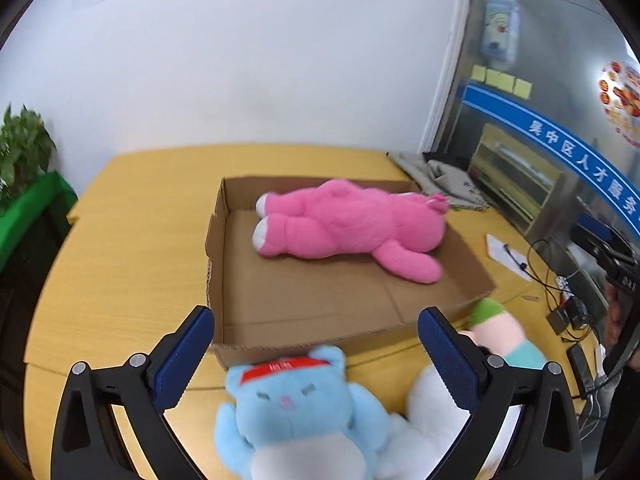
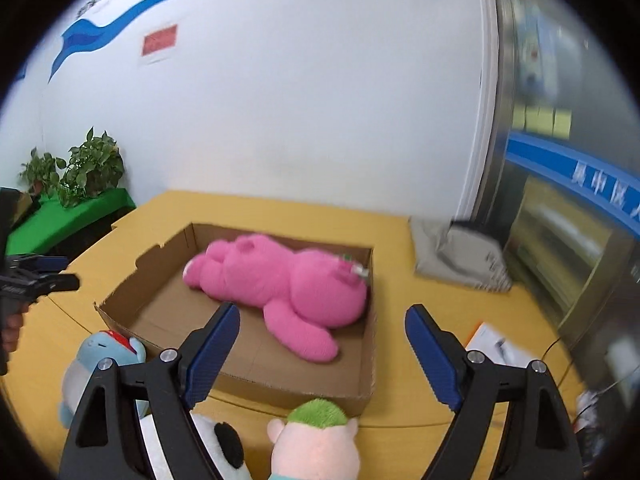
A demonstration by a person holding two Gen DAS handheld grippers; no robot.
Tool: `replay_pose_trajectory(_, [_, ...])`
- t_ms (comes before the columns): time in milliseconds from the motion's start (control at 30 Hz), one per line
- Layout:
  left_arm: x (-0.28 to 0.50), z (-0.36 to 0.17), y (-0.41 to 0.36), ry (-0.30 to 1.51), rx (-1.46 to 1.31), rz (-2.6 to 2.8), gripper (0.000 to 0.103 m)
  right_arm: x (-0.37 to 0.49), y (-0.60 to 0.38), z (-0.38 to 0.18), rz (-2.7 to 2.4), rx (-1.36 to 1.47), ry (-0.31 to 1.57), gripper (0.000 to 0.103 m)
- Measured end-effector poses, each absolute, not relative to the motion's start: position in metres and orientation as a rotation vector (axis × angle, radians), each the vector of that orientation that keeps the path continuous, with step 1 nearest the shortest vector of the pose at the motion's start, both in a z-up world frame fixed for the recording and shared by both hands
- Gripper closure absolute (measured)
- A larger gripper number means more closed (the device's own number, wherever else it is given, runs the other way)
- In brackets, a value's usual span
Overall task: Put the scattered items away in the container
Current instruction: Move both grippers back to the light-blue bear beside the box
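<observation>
A shallow cardboard box [image 1: 218, 240] [image 2: 368, 368] sits on the yellow table with a big pink plush bear [image 1: 352, 226] [image 2: 288, 284] lying inside it. In front of the box lie a light blue plush cat [image 1: 296, 408] [image 2: 96, 364] with a red headband, a white plush [image 1: 428, 420] with black patches [image 2: 224, 440], and a green-haired pink doll [image 1: 500, 328] [image 2: 316, 436]. My left gripper [image 1: 316, 360] is open above the blue cat, touching nothing. My right gripper [image 2: 322, 344] is open above the doll and the box's near edge, with nothing between its fingers.
A grey cloth bag [image 1: 440, 176] [image 2: 460, 256] lies at the table's far right. Paper [image 1: 508, 252] and cables [image 1: 568, 312] sit by the right edge. Potted plants on a green stand [image 2: 76, 208] are off to the left. The other hand-held gripper [image 2: 32, 280] shows at the left border.
</observation>
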State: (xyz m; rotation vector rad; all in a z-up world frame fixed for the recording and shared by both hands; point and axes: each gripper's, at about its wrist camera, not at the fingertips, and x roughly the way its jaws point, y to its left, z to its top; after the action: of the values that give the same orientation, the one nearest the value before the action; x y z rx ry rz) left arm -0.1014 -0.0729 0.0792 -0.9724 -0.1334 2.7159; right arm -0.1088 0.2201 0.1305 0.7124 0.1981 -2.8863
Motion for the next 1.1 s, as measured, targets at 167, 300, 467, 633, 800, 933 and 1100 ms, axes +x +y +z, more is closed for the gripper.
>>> replay_pose_trajectory(167, [-0.058, 0.083, -0.066, -0.134, -0.914, 2.736, 0.0, -0.077, 0.196, 0.13, -2.796, 0.76, 0.111, 0.018])
replay_pose_trajectory(300, [-0.04, 0.066, -0.059, -0.156, -0.95, 2.744, 0.0, -0.053, 0.177, 0.101, -2.755, 0.848, 0.025, 0.018])
replay_pose_trajectory(467, [-0.025, 0.039, -0.052, -0.186, -1.01, 2.689, 0.0, -0.037, 0.16, 0.067, -2.755, 0.996, 0.027, 0.018])
replay_pose_trajectory(633, [-0.02, 0.024, -0.054, -0.229, -1.054, 2.653, 0.0, -0.027, 0.151, 0.054, -2.756, 1.031, 0.044, 0.018])
replay_pose_trajectory(800, [-0.019, 0.026, -0.057, -0.233, -1.037, 2.654, 0.0, -0.026, 0.151, 0.052, -2.774, 1.039, 0.032, 0.018])
replay_pose_trajectory(933, [-0.017, 0.032, -0.055, -0.225, -1.007, 2.664, 0.0, -0.027, 0.149, 0.052, -2.768, 1.03, 0.054, 0.018])
replay_pose_trajectory(1100, [-0.018, 0.034, -0.053, -0.21, -1.008, 2.667, 0.0, -0.031, 0.149, 0.049, -2.749, 1.035, 0.044, 0.018])
